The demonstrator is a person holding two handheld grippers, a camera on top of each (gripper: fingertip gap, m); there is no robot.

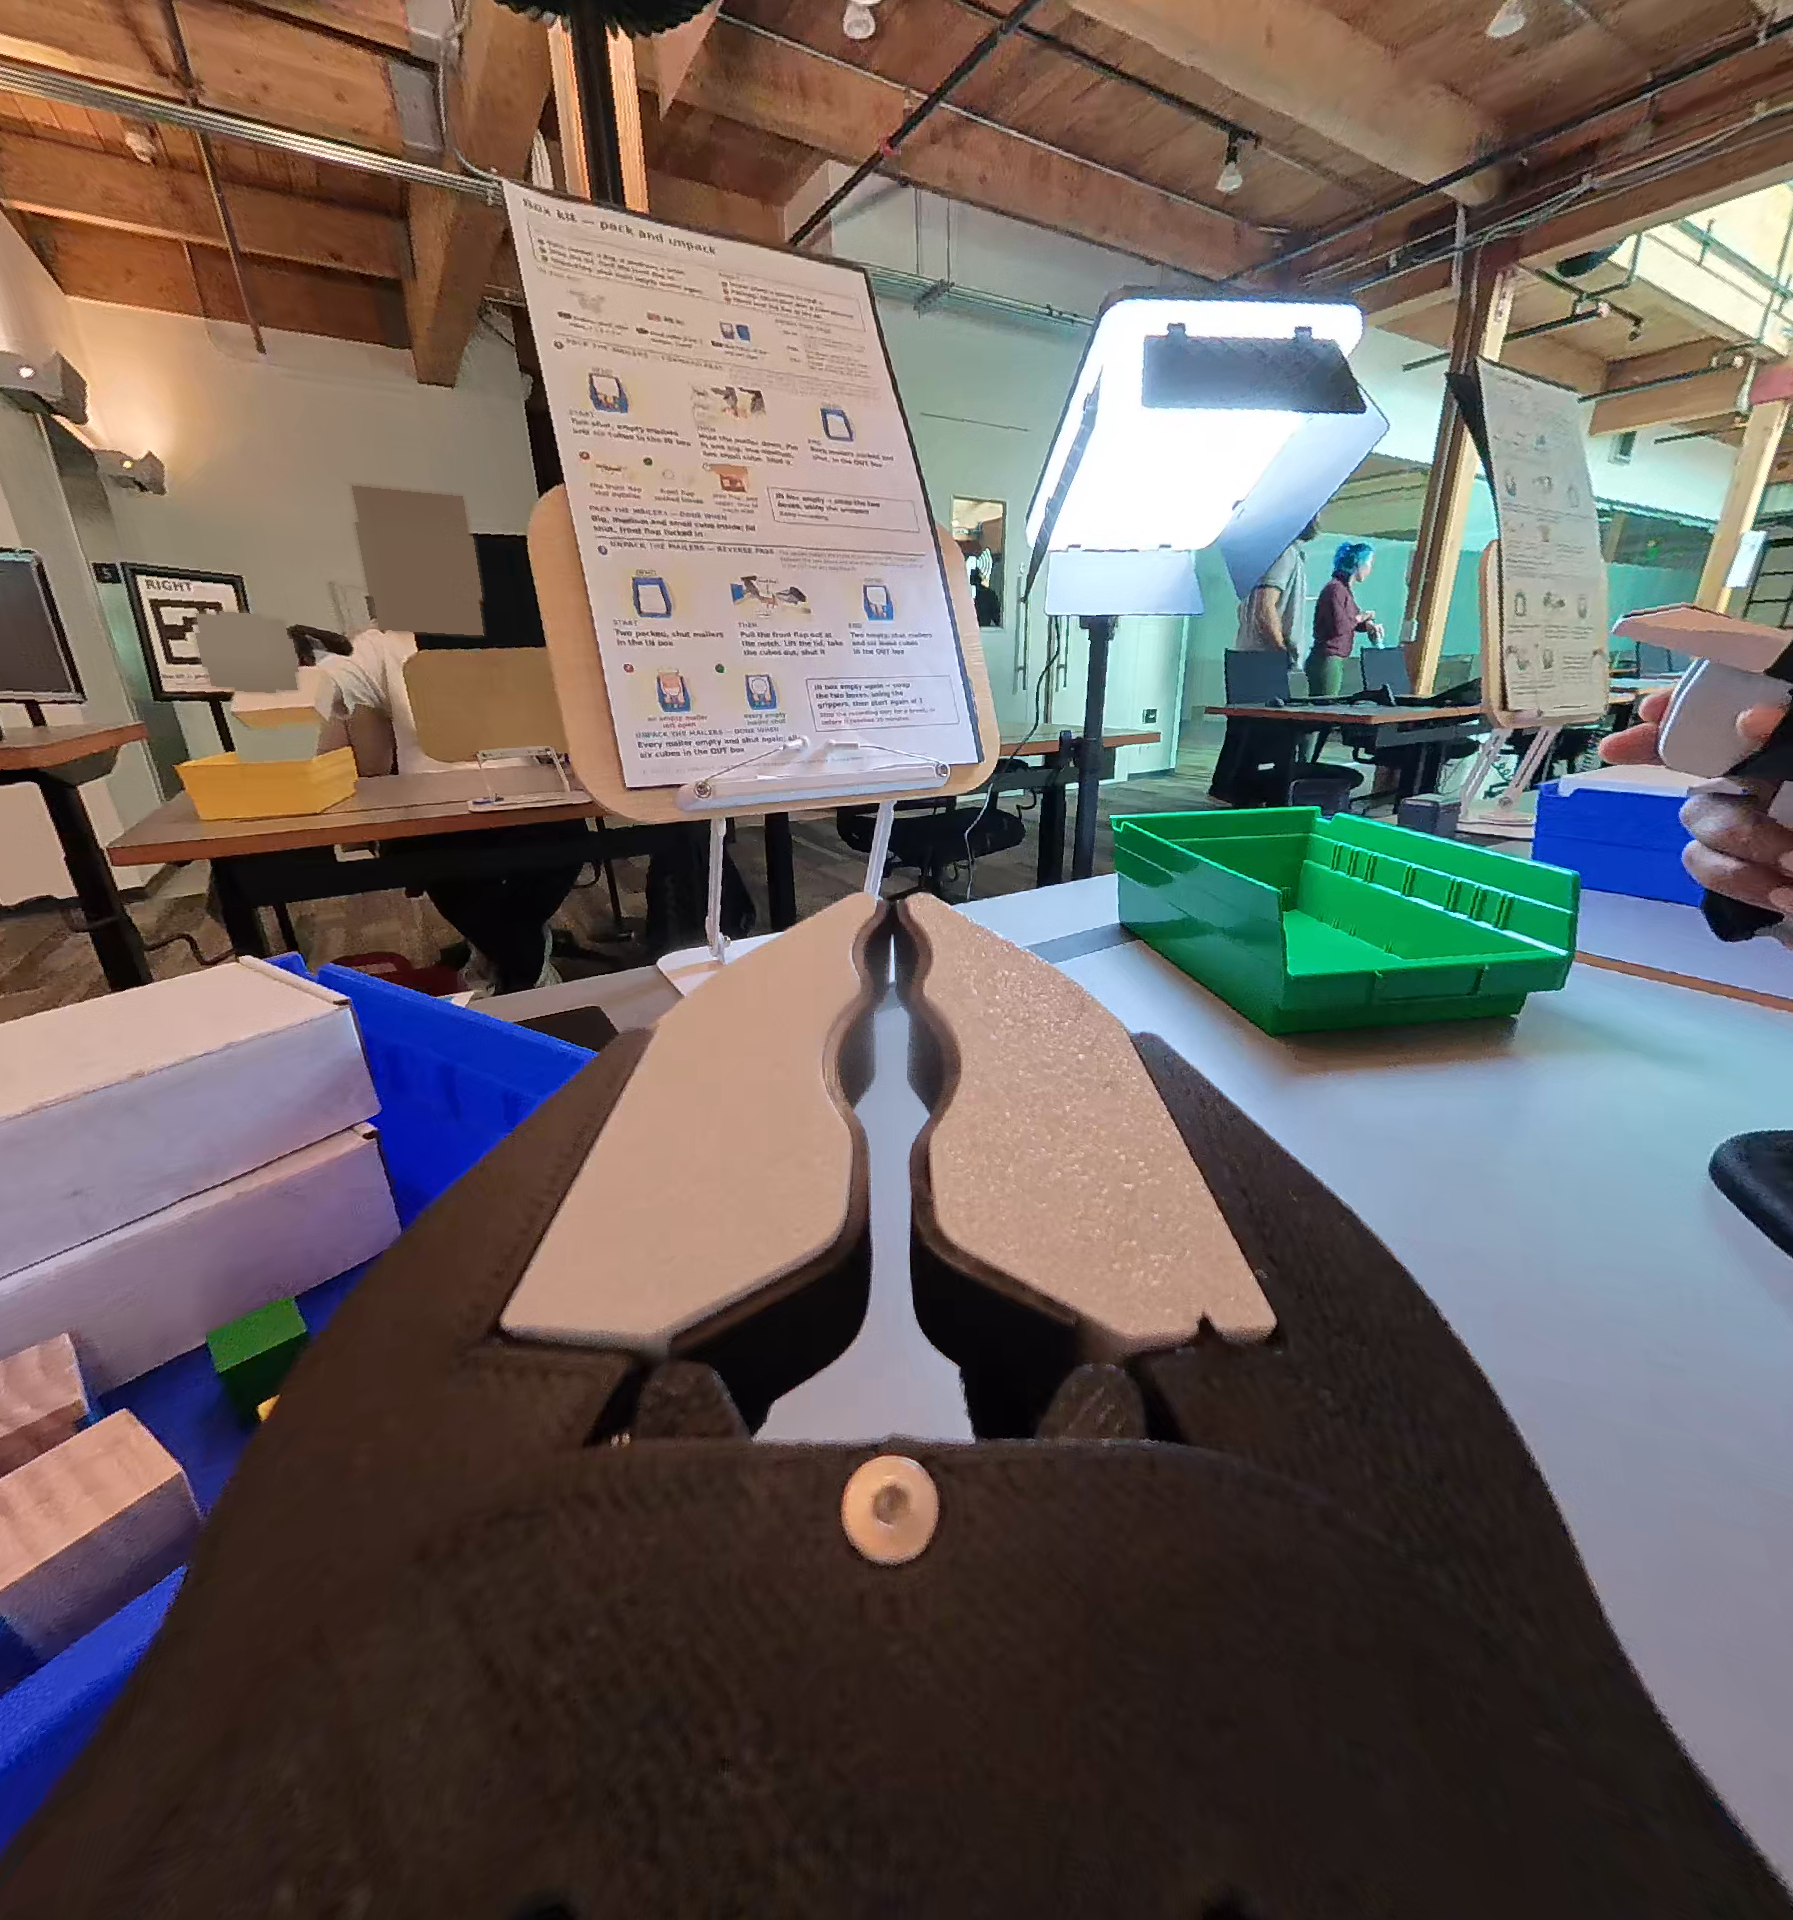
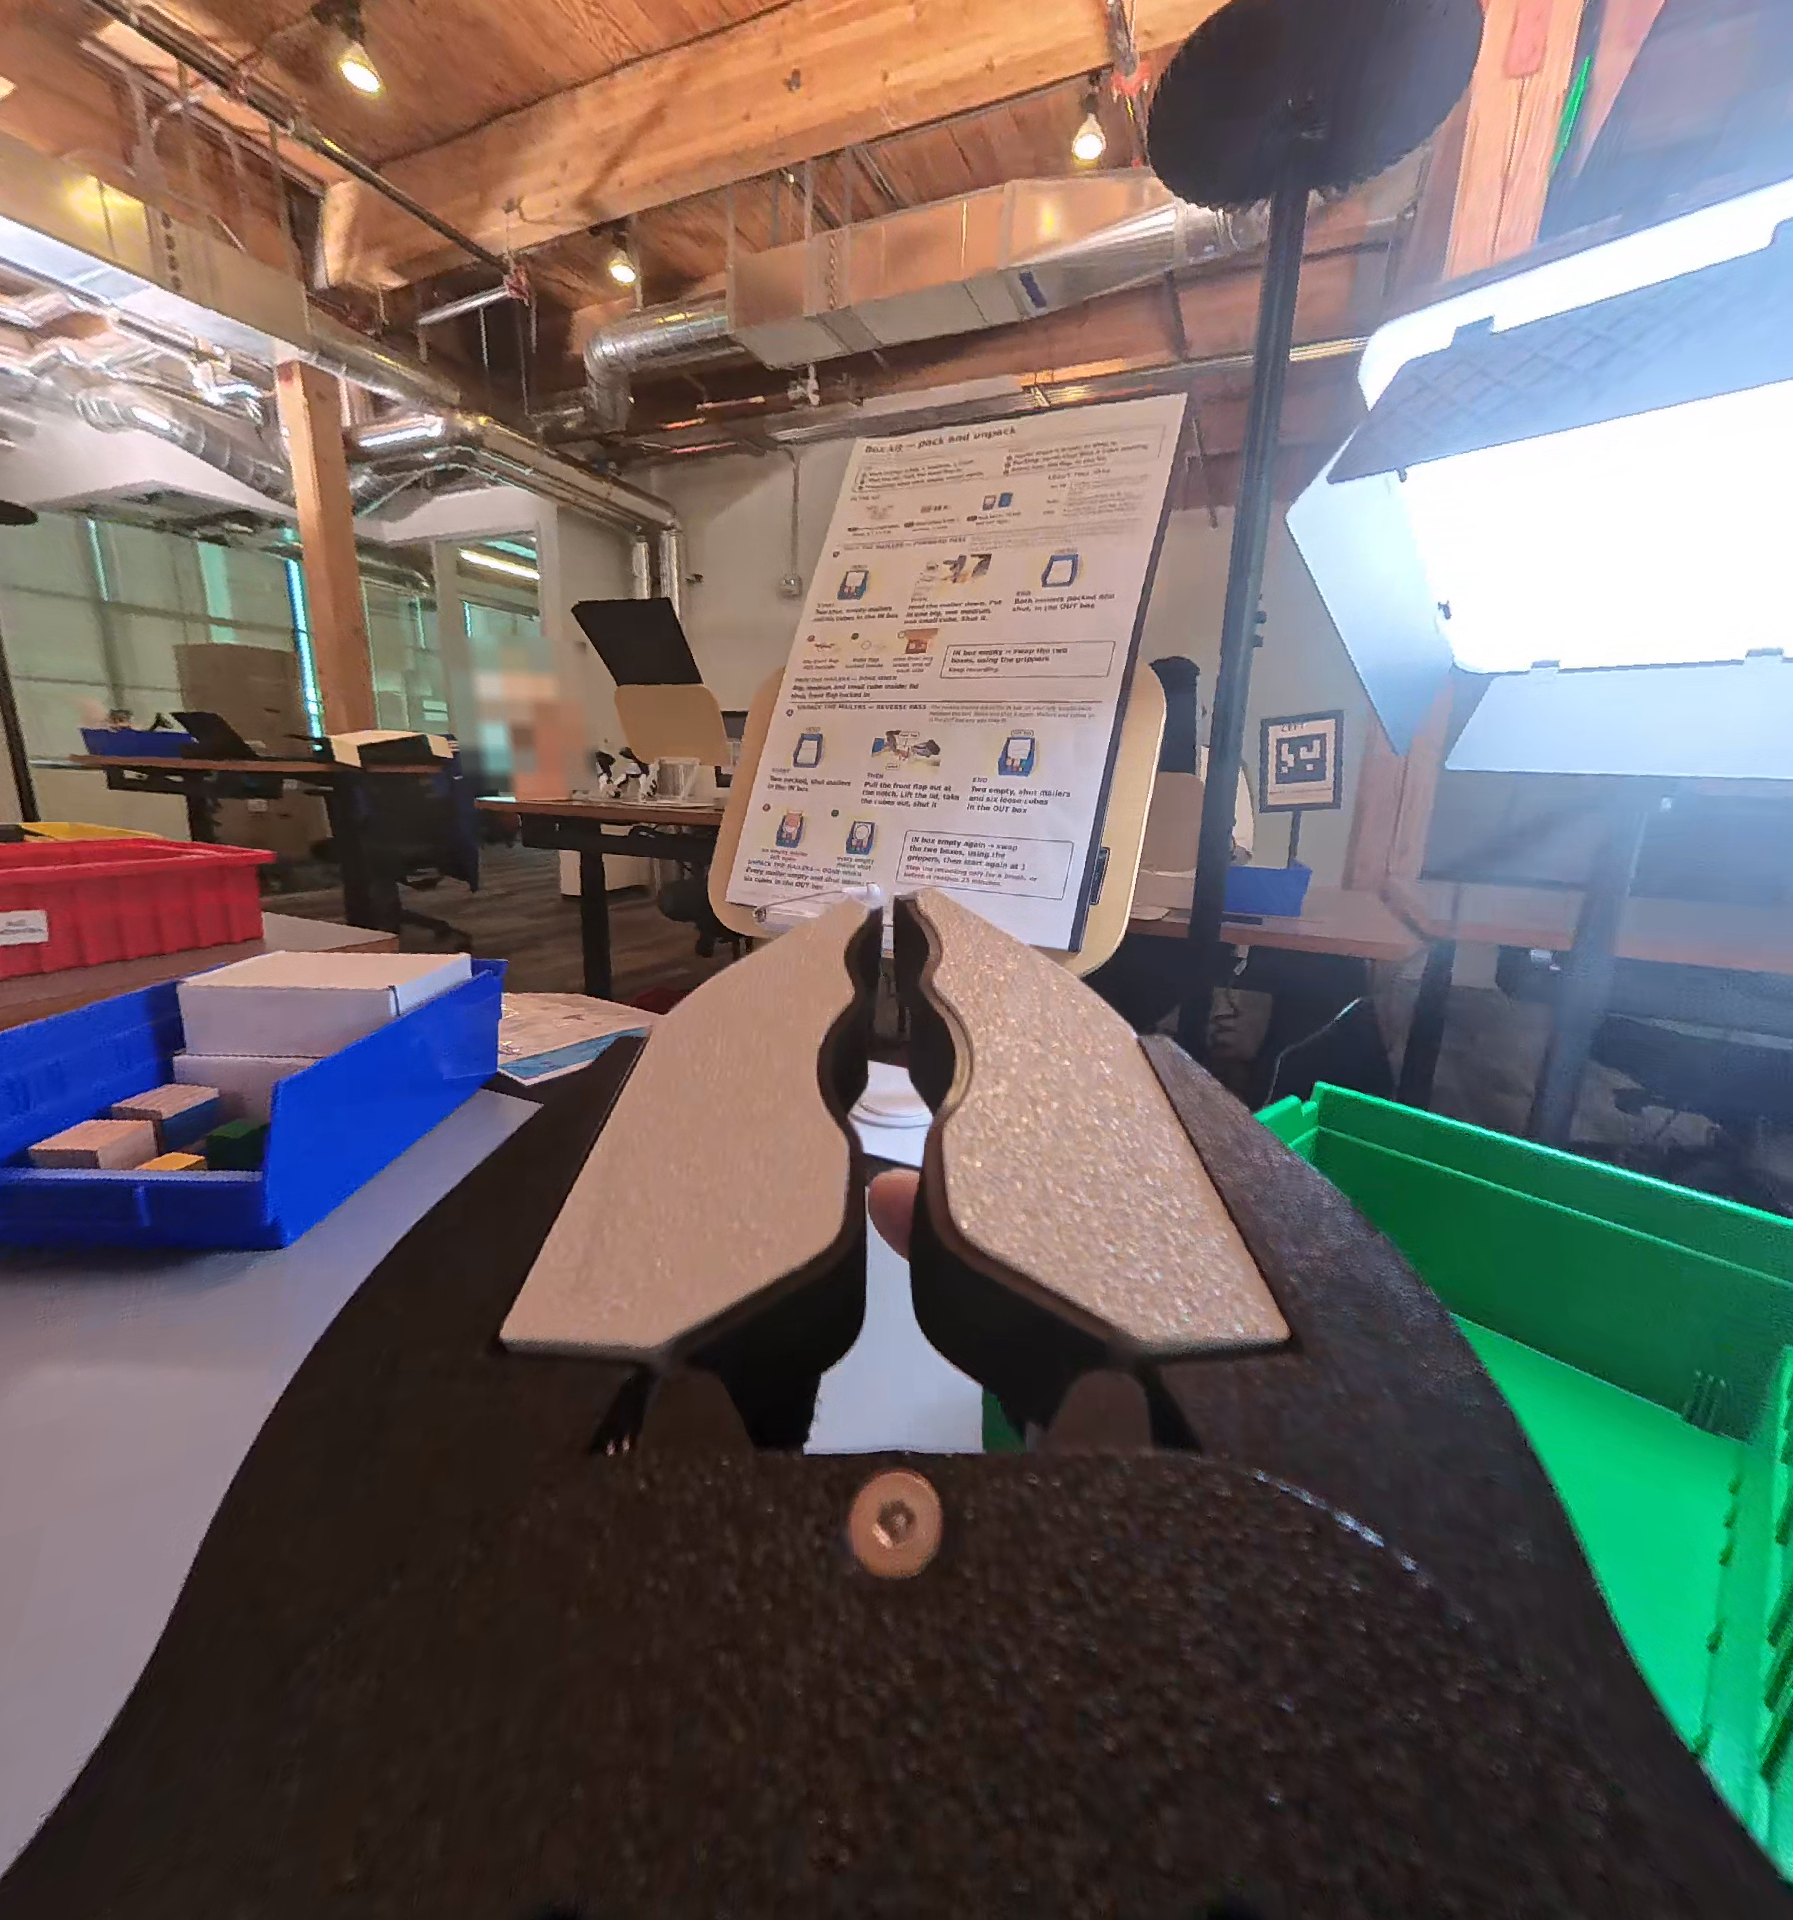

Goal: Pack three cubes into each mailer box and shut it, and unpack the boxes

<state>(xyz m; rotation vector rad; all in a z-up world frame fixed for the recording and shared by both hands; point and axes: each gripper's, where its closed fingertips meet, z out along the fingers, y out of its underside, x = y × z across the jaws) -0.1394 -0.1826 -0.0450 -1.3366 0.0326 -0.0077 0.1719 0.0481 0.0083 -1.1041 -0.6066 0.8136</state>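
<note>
A blue bin (image 2: 372,1101) sits at the table's left and holds two shut white mailer boxes (image 2: 320,1003) stacked at its back, plus several loose cubes: wooden ones (image 2: 97,1143), a green one (image 2: 237,1135) and a yellow one. In the left wrist view the bin (image 1: 435,1060), the mailers (image 1: 133,1081), wooden cubes (image 1: 61,1527) and the green cube (image 1: 258,1351) lie close at the left. My left gripper (image 1: 894,914) is shut and empty beside the bin, above the table. My right gripper (image 2: 890,909) is shut and empty, held above the table by a hand (image 1: 1765,831).
An empty green bin (image 1: 1370,914) stands on the grey table's right, close by my right gripper in the right wrist view (image 2: 1619,1455). An instruction sheet on a stand (image 1: 757,499) is at the table's far edge. A lit lamp panel (image 1: 1204,426) stands behind. A red bin (image 2: 92,904) sits far left.
</note>
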